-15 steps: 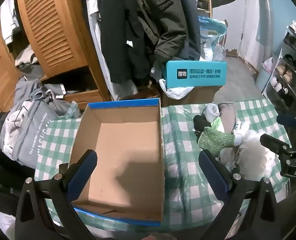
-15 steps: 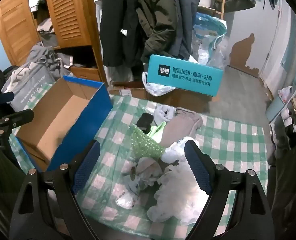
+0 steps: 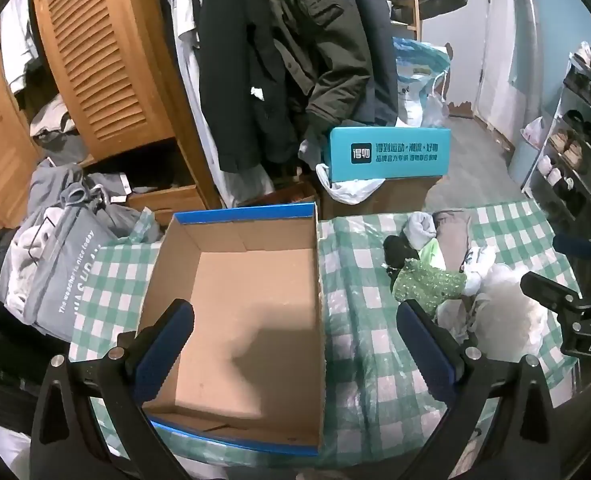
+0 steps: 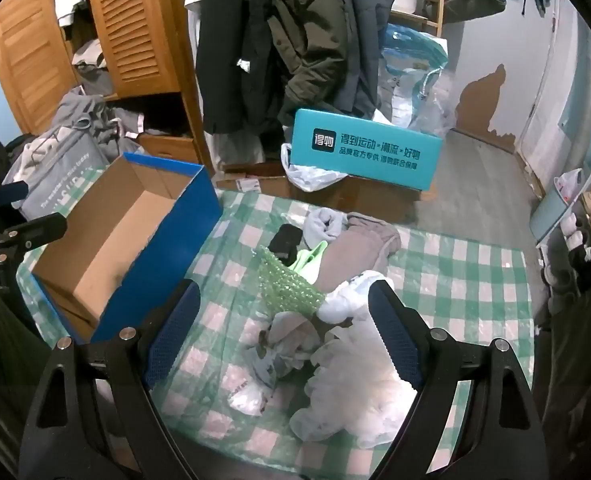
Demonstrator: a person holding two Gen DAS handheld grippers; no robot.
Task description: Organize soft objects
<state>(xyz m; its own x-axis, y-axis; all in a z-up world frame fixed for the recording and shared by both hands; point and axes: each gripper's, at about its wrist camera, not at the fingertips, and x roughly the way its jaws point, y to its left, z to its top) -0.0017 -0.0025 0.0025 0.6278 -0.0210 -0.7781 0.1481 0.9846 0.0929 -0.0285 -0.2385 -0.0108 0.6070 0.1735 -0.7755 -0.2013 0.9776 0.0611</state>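
Open box [image 3: 251, 308], brown inside, blue rim, on a green-checked table [image 3: 359, 352]; nothing inside, floor bare from wall to wall. Near rim of box close to near table edge; far rim level with far table edge; left wall well in from left table edge, with a strip of checked cloth showing there. Right wall straight and upright, a band of bare cloth between it and the pile.

Left gripper [image 3: 295, 344] hovering above the near half of the box, jaws spread wide, nothing between them, one blue finger [image 3: 163, 348] over the box's left wall, the other over bare cloth to the right.

Soft things heaped on the right half of the table: white fluffy cloth [image 4: 367, 392] nearest, crumpled pale rag [image 4: 283, 348] just left of it, green beaded piece [image 4: 291, 284] farther in, touching a lime scrap [image 4: 311, 258] and a black item [image 4: 285, 240]; white sock roll [image 4: 323, 226] and a beige garment [image 4: 355, 248] at the far side. Heap packed, pieces overlapping, edges hard to part.

Right gripper [image 4: 283, 336] above the near end of the heap, jaws wide apart, clamped on nothing, fluffy cloth by its right finger [image 4: 395, 340]. Clear cloth left of the heap up to the box wall, and a clear strip right of it to the table edge.

Beyond the far edge, a teal carton [image 4: 367, 148] on the floor and hanging coats [image 4: 279, 40].
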